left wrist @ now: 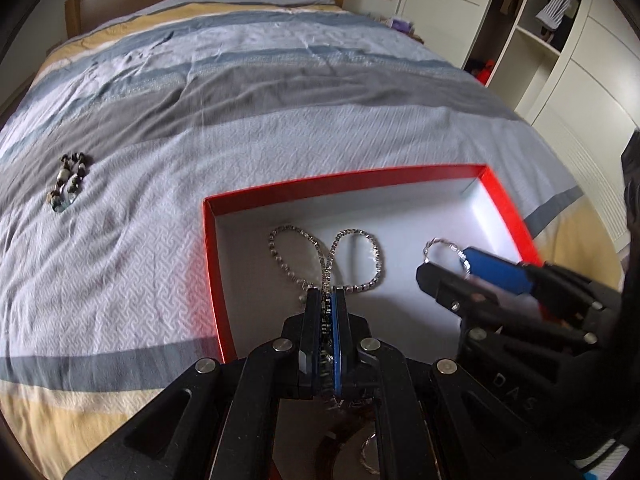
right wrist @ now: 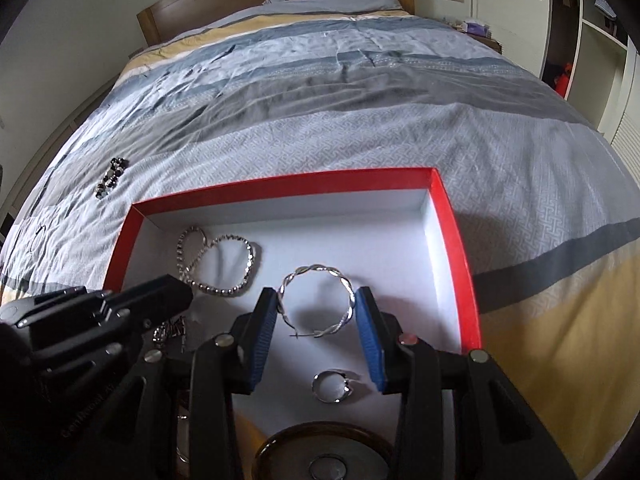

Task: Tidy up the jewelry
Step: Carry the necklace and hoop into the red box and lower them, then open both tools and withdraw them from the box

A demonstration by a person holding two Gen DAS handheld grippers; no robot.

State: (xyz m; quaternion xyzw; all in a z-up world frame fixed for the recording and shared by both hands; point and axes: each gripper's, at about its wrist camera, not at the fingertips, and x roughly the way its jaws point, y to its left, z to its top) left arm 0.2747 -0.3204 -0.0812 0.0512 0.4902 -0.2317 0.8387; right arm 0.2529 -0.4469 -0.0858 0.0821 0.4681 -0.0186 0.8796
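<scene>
**Chain pinched on the left, hoop between open fingers on the right**

My left gripper [left wrist: 327,300] has its fingers pressed together on the silver chain [left wrist: 352,258], whose loops lie on the white floor of the red box [right wrist: 454,240]. My right gripper [right wrist: 318,312] is spread wide, and the twisted silver hoop [right wrist: 318,304] lies flat between its blue pads [right wrist: 370,336] (touching or not, I cannot tell). A small ring [right wrist: 332,387] sits nearer me. A beaded bracelet [left wrist: 67,182] rests on the striped bedspread [left wrist: 280,100], well apart from the box.
</scene>
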